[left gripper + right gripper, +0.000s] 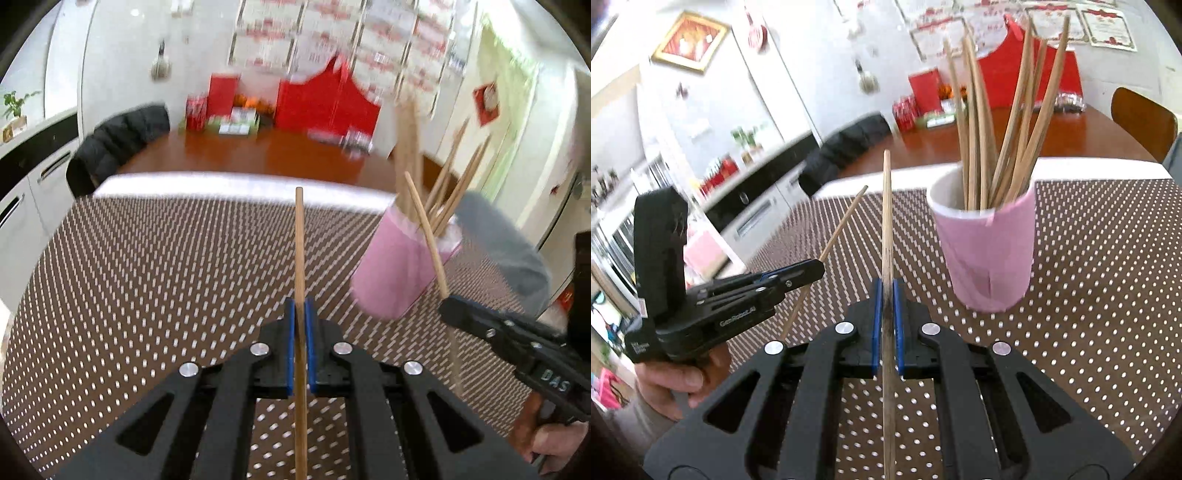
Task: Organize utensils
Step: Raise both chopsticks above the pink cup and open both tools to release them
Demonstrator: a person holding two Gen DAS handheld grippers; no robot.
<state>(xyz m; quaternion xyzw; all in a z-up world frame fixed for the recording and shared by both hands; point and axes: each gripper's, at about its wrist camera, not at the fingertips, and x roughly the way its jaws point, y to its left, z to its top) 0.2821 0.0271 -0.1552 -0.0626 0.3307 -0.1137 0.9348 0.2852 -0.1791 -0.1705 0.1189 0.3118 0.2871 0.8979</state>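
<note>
My left gripper (300, 306) is shut on a wooden chopstick (300, 243) that points up and forward above the dotted brown mat (166, 266). My right gripper (886, 286) is shut on another wooden chopstick (887, 206), also pointing up. A pink cup (988, 254) holding several chopsticks (1008, 110) stands on the mat just right of and beyond the right gripper. In the left wrist view the pink cup (397, 273) is at the right, with the right gripper (448, 304) and its chopstick (426, 229) in front of it. The left gripper (816, 267) shows at the left of the right wrist view.
The mat covers the near table (1108, 288). Beyond it is a brown wooden table (258, 151) with red boxes (325, 99) and a black chair (114, 147). White cabinets (33, 192) line the left side.
</note>
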